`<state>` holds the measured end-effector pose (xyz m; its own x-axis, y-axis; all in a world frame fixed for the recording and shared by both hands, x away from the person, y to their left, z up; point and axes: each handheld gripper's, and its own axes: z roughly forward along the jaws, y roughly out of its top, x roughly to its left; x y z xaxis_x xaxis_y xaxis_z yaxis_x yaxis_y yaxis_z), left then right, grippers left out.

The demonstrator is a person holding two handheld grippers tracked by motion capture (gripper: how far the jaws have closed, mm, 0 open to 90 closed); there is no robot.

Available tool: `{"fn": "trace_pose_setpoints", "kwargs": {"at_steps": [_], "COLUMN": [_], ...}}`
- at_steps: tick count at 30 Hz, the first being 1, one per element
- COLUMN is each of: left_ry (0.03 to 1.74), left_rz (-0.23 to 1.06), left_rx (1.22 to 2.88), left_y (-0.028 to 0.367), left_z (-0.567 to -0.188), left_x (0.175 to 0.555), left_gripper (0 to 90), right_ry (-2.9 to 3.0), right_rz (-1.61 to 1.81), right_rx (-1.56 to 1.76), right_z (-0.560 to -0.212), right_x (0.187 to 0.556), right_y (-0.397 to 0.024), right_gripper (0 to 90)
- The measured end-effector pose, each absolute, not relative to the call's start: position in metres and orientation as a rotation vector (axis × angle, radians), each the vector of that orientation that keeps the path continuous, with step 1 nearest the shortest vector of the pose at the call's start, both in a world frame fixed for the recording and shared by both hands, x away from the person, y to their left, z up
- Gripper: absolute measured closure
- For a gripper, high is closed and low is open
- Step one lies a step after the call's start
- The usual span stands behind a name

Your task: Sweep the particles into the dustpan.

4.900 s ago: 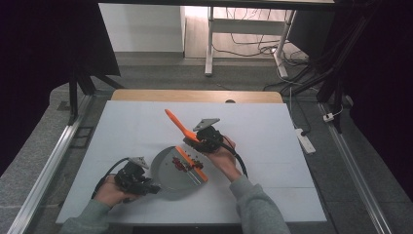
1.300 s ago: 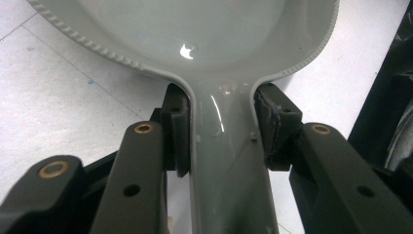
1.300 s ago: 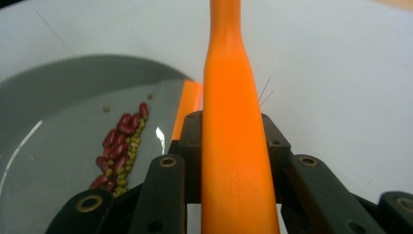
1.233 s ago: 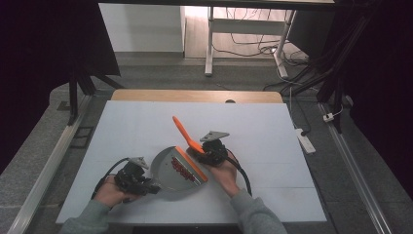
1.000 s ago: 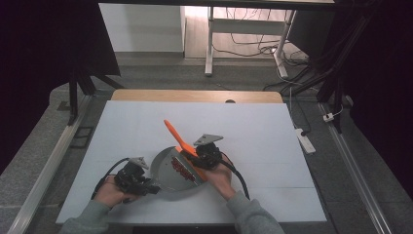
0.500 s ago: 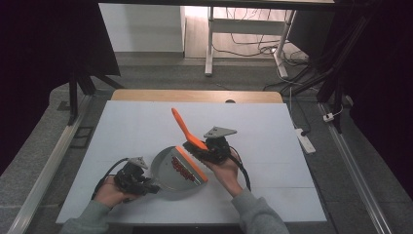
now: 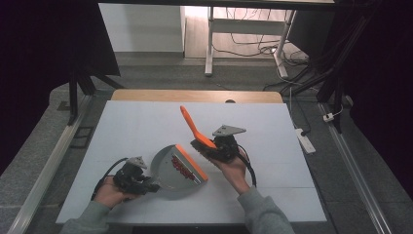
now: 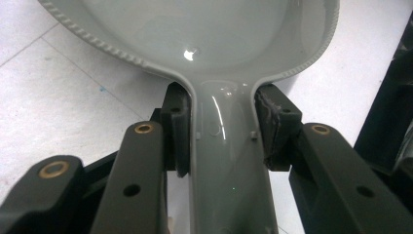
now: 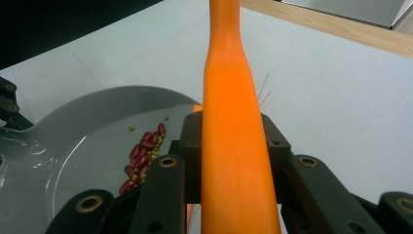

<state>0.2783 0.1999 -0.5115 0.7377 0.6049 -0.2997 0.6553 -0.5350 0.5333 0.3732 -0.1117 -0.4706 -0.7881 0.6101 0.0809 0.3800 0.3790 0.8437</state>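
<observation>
Orange brush [image 7: 194, 128], grey dustpan [image 7: 168, 168], red beans [image 9: 140, 158]

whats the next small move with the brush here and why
Probably lift the brush clear and keep the dustpan level: the beans already lie inside the pan, the brush is off the table, and the left gripper clamps the pan's handle.

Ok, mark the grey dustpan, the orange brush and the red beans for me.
grey dustpan [image 7: 165, 168], high view, on the bare floor of the pan.
orange brush [image 9: 229, 126], right gripper view, on the handle between the jaws.
red beans [image 9: 141, 161], right gripper view, on the middle of the pile in the pan.
</observation>
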Motion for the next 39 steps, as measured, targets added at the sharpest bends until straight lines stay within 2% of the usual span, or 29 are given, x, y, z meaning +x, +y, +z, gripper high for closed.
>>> {"fn": "trace_pose_setpoints", "kwargs": {"at_steps": [26, 39], "left_ry": [1.067, 1.117], "left_rz": [0.038, 0.063], "left_rx": [2.127, 2.066], "left_y": [0.208, 0.213], "left_z": [-0.503, -0.504], "left_x": [0.269, 0.264], "left_gripper": [61.5, 61.5], "right_ry": [2.379, 2.406], "right_rz": [1.385, 1.363], "right_rx": [0.912, 0.874], "right_z": [-0.461, -0.459], "right_x": [0.371, 0.367], "right_y": [-0.158, -0.171], "right_gripper": [70.8, 70.9]}}
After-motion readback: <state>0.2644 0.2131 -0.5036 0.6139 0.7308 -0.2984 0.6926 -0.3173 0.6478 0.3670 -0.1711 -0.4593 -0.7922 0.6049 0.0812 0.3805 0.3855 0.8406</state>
